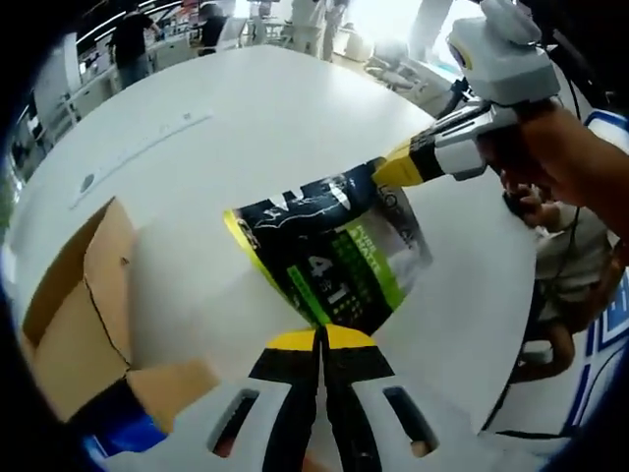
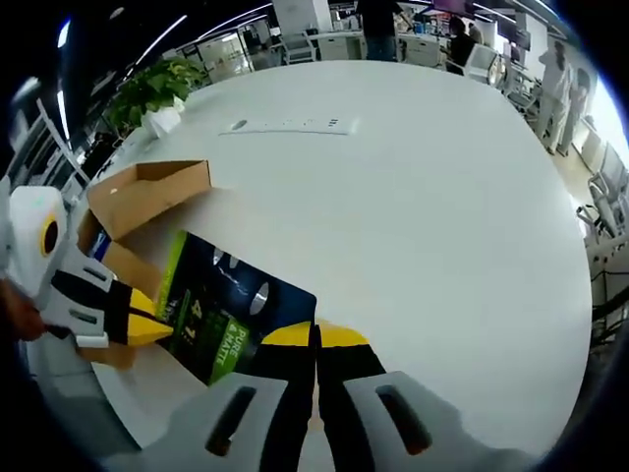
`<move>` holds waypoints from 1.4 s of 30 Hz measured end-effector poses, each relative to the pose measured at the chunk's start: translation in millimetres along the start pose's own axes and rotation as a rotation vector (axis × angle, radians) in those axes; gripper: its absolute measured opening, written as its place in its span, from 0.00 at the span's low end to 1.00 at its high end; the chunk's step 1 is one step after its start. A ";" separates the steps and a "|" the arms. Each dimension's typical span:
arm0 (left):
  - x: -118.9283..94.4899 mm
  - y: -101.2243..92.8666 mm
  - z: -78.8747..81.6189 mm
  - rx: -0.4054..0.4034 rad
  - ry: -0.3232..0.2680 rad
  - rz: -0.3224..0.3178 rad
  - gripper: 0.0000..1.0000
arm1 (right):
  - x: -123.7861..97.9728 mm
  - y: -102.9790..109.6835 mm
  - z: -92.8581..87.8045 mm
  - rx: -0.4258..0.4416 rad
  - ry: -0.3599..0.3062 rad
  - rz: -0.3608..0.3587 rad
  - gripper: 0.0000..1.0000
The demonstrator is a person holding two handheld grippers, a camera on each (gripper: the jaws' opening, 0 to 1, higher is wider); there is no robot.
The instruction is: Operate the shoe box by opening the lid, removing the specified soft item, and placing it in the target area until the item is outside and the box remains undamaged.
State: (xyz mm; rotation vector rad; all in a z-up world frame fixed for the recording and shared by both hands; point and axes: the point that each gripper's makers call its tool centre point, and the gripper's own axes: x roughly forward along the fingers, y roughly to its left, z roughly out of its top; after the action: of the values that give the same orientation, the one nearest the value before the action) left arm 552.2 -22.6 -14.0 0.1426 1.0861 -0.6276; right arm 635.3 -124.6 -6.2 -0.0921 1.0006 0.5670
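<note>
In the left gripper view, the black soft pouch with a lime-green stripe and clear shiny panel (image 1: 329, 251) is being held up just ahead of the left gripper (image 1: 320, 337), whose yellow-tipped jaws are pressing together on the pouch's near bottom edge. The right gripper (image 1: 393, 172) is reaching in from the upper right and pinching the pouch's far top corner, so the pouch is stretching between the two, its long axis running from the near jaws away and up to the right. The print is only partly readable: large digits on a green band, the rest crumpled. A hand (image 1: 570, 157) is gripping the right gripper's handle at the edge.

In the right gripper view, the same pouch (image 2: 221, 310) is lying to the left of the right gripper (image 2: 314, 336), its corner disappearing behind the closed yellow tips; the exact contact is hidden. The left gripper (image 2: 147, 324) is coming in from the left and clamping the pouch's far edge.

The brown cardboard shoe box with open flaps (image 1: 84, 305) is sitting to the near left of the left gripper, its lower part cut off by the picture edge, a blue item inside barely showing. Everything is hanging over the round white table (image 2: 423, 197). A white power strip (image 2: 290, 125) is lying far ahead, and a potted green plant (image 2: 157, 93) is standing beyond the table's edge.
</note>
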 end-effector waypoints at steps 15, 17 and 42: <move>12.5 -0.8 -2.3 0.003 0.033 -0.005 0.00 | 14.2 -14.2 -8.4 -0.017 0.022 -0.016 0.00; 14.7 -0.8 -3.1 0.002 0.038 -0.007 0.00 | 14.2 -13.7 -9.1 -0.017 0.021 -0.017 0.00; 6.3 1.6 7.9 0.028 -0.013 -0.003 0.17 | 1.4 -16.9 -9.4 -0.023 -0.043 -0.045 0.26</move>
State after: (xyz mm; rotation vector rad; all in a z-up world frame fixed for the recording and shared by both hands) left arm 561.2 -27.0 -16.0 0.1610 1.0660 -0.6456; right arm 636.9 -141.5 -15.6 -0.1225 0.9480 0.5372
